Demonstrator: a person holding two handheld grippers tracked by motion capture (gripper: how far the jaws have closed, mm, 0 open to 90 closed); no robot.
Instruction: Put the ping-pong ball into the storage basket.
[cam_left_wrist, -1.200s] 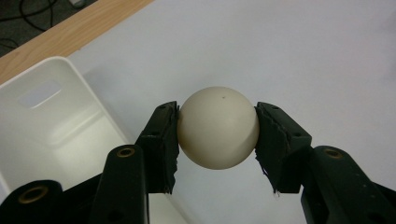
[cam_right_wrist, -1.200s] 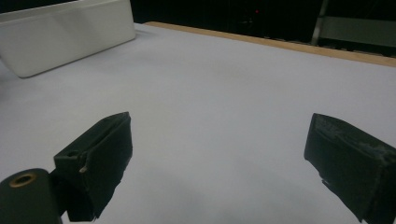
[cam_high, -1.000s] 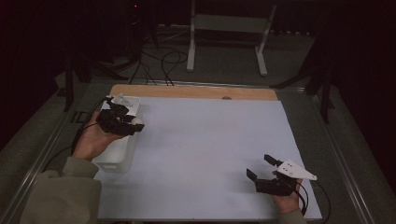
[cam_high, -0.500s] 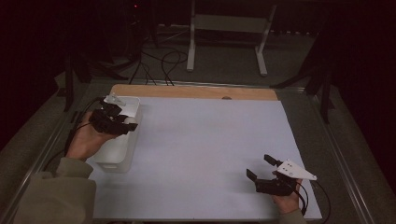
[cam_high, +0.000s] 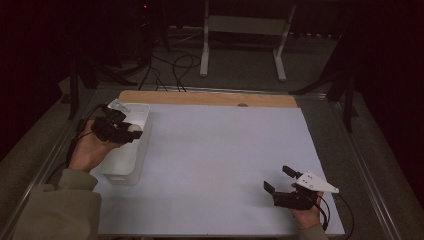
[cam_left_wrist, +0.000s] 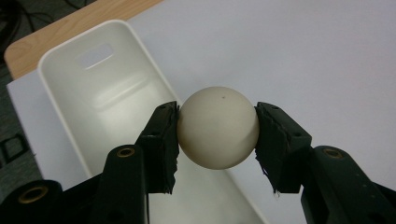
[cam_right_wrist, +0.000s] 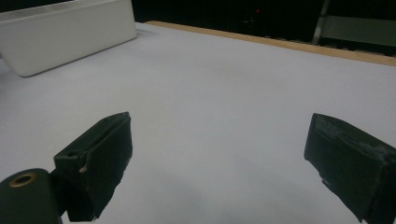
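A cream ball (cam_left_wrist: 218, 128) sits clamped between the two black jaws of my left gripper (cam_left_wrist: 217, 135), both pads pressed on its sides. In the high view that left gripper (cam_high: 131, 131) hovers over the white bin (cam_high: 142, 112) at the table's left, ball (cam_high: 133, 128) at its tip. The bin (cam_left_wrist: 100, 93) lies below the ball, long and empty, with a slot handle at its far end. My right gripper (cam_high: 278, 181) rests near the front right of the table; its jaws stand wide apart over bare white sheet in the right gripper view, gripper (cam_right_wrist: 219, 154) holding nothing.
A white sheet (cam_high: 220, 150) covers the table, with a wooden strip (cam_high: 210, 98) along the far edge. Metal rails border the table's sides. Beyond it stand a white frame stand (cam_high: 240, 30) and cables on the dark floor. The bin (cam_right_wrist: 65, 32) shows far left in the right gripper view.
The left hand with the ball has drifted slightly left and farther back over the bin. The right gripper has kept still.
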